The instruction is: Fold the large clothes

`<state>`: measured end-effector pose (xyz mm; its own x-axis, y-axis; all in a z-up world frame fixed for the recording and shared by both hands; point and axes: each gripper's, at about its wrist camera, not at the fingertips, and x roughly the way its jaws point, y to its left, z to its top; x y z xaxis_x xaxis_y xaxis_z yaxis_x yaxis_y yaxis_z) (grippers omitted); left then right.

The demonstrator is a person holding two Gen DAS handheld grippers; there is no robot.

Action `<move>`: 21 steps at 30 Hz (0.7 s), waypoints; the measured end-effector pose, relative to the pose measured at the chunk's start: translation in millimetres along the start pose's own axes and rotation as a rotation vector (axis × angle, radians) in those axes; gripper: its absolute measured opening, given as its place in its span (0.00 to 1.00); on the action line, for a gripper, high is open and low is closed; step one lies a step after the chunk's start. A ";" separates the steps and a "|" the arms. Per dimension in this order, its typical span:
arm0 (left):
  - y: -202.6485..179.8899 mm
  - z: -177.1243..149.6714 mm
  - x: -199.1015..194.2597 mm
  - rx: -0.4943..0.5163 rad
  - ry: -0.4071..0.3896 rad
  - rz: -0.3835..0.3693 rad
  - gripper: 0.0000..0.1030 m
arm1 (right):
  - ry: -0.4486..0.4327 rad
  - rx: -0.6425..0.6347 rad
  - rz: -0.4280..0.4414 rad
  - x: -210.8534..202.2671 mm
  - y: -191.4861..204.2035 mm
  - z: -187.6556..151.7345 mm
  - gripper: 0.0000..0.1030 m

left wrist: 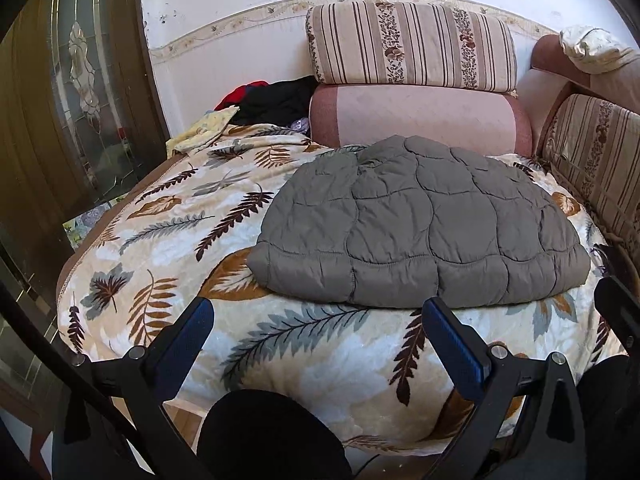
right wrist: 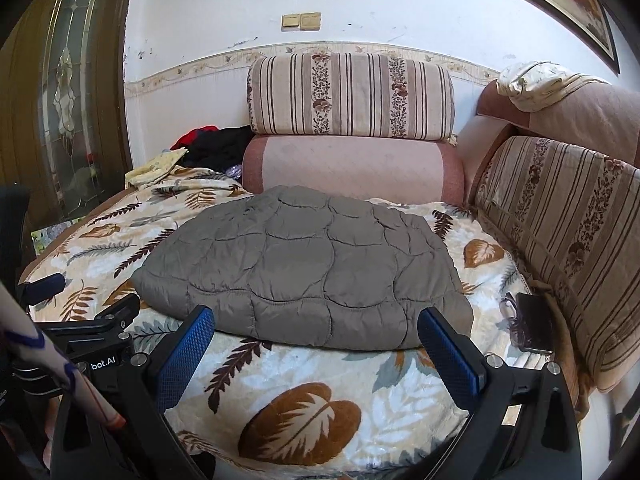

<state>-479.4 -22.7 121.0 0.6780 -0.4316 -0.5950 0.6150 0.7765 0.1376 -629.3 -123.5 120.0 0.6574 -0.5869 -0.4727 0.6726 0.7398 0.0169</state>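
Now, on top of a big leaf blanket [left wrist: 168, 240] spread over a sofa. At twelve o'clock, two fat cushions stacked against the wall: a striped cushion [left wrist: 412, 42] on top, a pink cushion [left wrist: 420, 118] under it. At three o'clock, a striped sofa back [right wrist: 560, 240]. At ten o'clock, a heap of dark clothes [left wrist: 276, 100] with a bit of red.

In the middle, just under the pink cushion: the grey puffy jacket [left wrist: 420, 224], already folded into a thick flat bundle, near edge toward six o'clock. Maybe one fold left, maybe nearly done; hard to say from here.

Down low, the left gripper [left wrist: 318, 324], both blue pads wide apart, holding nothing, just short of the near edge of the jacket. Same for the right gripper [right wrist: 316, 332]: spread wide, nothing inside, close by the near hem, pads on either side of it, touching or not, cannot tell. By the sofa back at four o'clock, a small dark phone-like thing [right wrist: 534, 322].

To do the next bit well: slide low and flat along the blanket. Pinch all the layers at the near corners, not only the top one. Pull both sides up together and evenly. Go slow, since puffy, slippery cloth slides out easily. Keep away from the dark thing at four o'clock.
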 end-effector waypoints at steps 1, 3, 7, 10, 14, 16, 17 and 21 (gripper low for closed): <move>-0.1 -0.1 0.1 0.001 -0.001 0.002 1.00 | 0.001 -0.001 -0.001 0.2 0.9 -0.5 1.00; 0.1 0.1 0.4 0.001 0.000 0.004 1.00 | 0.004 -0.001 -0.001 0.5 0.8 -1.2 1.00; 1.6 -0.9 1.6 -0.001 0.008 0.002 1.00 | 0.015 0.000 0.000 2.3 0.0 -2.4 1.00; 1.3 -1.7 2.2 -0.001 0.009 0.005 1.00 | 0.022 0.005 0.001 4.1 -0.3 -2.1 1.00; 0.7 -2.5 4.4 0.000 0.015 0.004 1.00 | 0.022 0.008 0.002 5.0 -2.0 -2.3 1.00; 0.5 -3.2 5.6 0.002 0.018 0.004 1.00 | 0.024 0.007 0.001 4.9 -1.5 -3.0 1.00; -0.2 -3.3 5.9 0.002 0.019 0.005 1.00 | 0.025 0.007 0.002 5.2 -1.8 -3.3 1.00; 0.0 -3.5 6.8 0.002 0.022 0.004 1.00 | 0.032 0.010 -0.002 6.8 -2.3 -4.4 1.00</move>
<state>-476.2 -24.0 114.2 0.6712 -0.4185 -0.6118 0.6132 0.7772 0.1411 -627.8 -127.7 112.9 0.6448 -0.5773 -0.5011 0.6774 0.7352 0.0246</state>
